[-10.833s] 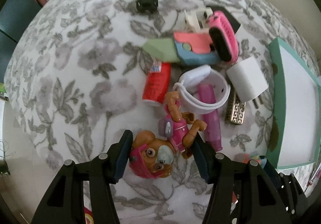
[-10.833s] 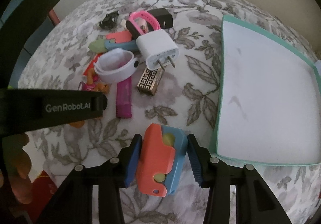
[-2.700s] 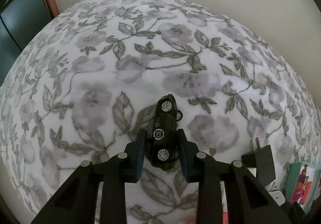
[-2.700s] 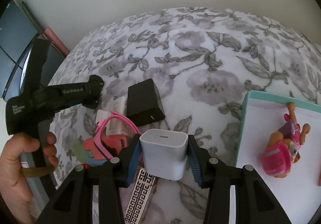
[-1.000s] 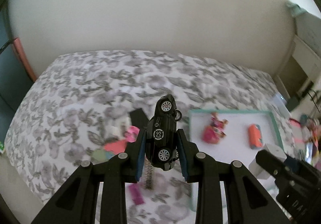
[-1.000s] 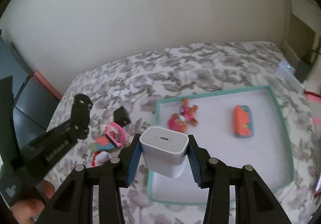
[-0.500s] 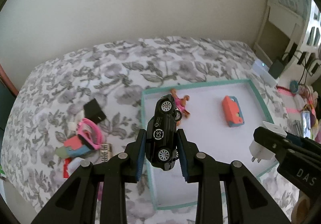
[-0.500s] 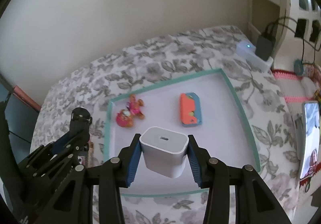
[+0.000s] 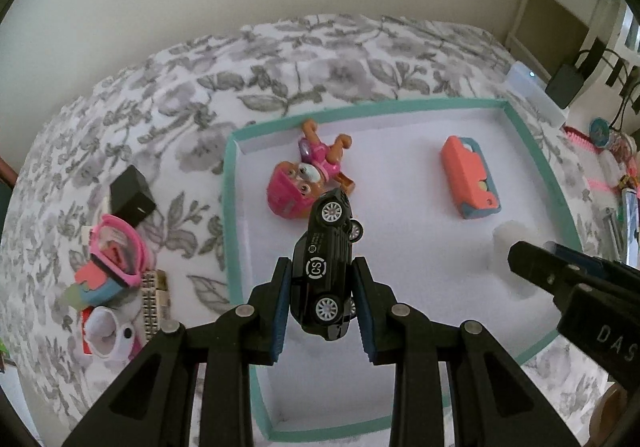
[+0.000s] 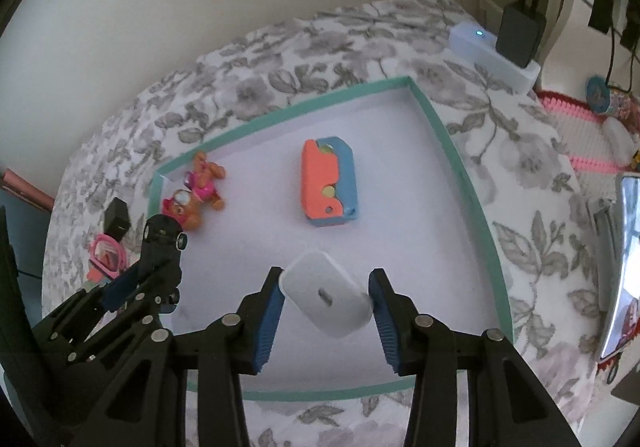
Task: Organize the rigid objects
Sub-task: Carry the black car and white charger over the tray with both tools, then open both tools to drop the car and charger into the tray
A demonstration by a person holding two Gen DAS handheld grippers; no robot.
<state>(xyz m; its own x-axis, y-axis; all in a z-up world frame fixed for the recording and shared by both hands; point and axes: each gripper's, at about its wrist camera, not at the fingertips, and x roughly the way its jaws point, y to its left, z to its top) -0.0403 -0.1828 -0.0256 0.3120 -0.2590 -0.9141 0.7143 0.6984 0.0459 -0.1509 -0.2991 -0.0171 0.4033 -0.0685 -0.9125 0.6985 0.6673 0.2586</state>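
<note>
A black toy car (image 9: 324, 267) hangs nose-up in my left gripper (image 9: 322, 267), which is shut on it above the near-left part of the teal-rimmed white tray (image 9: 230, 207). In the tray lie a pink dog figure (image 9: 296, 187) and an orange and blue case (image 9: 468, 183). My right gripper (image 10: 324, 279) hovers over the tray's (image 10: 480, 215) middle; its jaws are closing on a white charger cube (image 10: 324, 299), which sits tilted between the pads and touches both. The left gripper and its car (image 10: 164, 231) show at the left of the right wrist view.
A pile on the flowered bedspread left of the tray holds a pink watch (image 9: 116, 251), a black adapter (image 9: 130, 197), a white band (image 9: 106, 331) and a patterned bar (image 9: 152, 303). A phone (image 10: 624, 267) and a white box (image 10: 492, 51) lie to the right.
Both grippers have sunk closer to the tray, which fills more of each view. The charger, square in the right jaws before, now sits tilted between them. The car's grip is unchanged.
</note>
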